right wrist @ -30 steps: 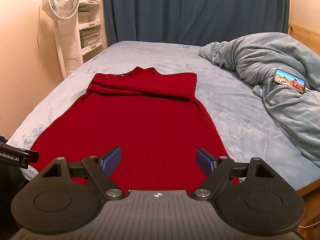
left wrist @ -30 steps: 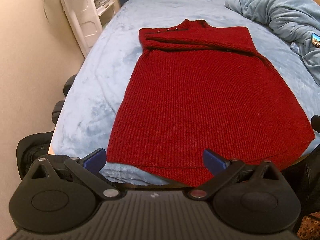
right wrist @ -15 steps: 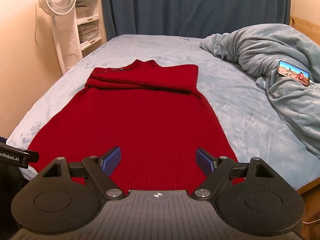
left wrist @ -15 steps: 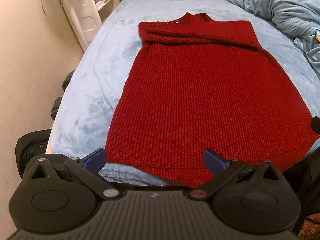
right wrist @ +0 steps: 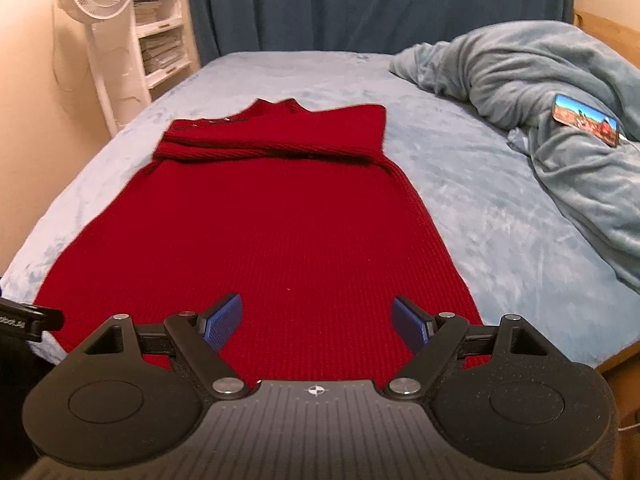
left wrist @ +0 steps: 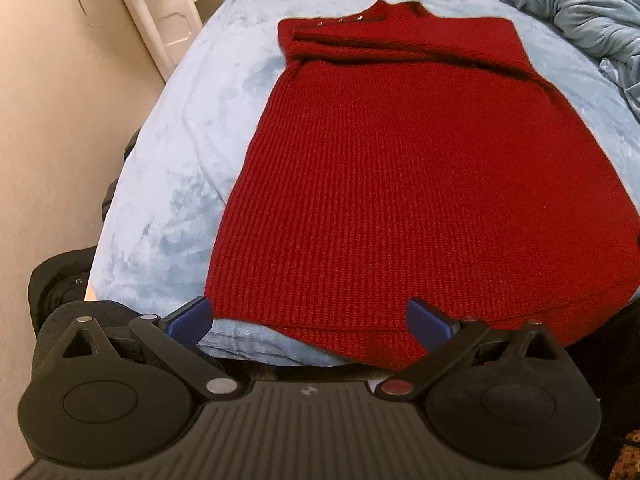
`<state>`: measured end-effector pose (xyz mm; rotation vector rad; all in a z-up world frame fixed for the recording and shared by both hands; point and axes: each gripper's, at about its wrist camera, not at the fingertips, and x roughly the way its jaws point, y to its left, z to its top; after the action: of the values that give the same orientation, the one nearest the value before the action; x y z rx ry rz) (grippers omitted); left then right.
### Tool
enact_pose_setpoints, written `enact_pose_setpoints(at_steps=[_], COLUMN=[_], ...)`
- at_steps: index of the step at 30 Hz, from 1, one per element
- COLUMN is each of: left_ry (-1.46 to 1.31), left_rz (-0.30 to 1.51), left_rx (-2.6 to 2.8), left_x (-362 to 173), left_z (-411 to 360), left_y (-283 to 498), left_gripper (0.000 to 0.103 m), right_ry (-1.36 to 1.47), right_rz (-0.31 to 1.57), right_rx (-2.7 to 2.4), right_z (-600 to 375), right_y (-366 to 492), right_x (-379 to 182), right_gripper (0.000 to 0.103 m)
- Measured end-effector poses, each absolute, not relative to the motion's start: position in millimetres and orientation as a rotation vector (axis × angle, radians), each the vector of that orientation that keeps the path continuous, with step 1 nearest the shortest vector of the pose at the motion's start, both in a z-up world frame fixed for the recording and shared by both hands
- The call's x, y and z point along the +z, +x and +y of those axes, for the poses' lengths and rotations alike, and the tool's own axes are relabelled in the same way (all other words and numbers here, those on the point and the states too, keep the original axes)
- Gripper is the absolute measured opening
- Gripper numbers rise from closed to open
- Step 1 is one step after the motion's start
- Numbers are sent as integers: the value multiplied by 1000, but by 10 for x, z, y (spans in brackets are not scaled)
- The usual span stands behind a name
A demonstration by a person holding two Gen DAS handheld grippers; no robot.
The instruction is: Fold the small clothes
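A light blue bed carries a crumpled blue-grey blanket along its right edge and a red knit dress laid flat, its hem at the near edge toward the near left corner and its folded-over top pointing to the far edge. A phone with a lit screen rests on the blanket. The left hand-held gripper and the right hand-held gripper both hover over the hem with blue pads spread wide, holding nothing.
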<state>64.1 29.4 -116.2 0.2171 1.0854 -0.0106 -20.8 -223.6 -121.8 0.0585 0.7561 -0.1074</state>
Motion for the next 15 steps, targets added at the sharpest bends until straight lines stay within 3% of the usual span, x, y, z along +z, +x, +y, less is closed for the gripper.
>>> enact_pose_setpoints(at_steps=[15], left_ry=[294], left_rz=[1051], left_rx=[-78], left_x=[-1591], left_z=[873], left_y=[1735], left_gripper=[103], right_ry=[41], right_rz=[897], right_rx=[-197], right_z=[-3402], right_y=[807], right_x=[-1682], right_gripper=[86])
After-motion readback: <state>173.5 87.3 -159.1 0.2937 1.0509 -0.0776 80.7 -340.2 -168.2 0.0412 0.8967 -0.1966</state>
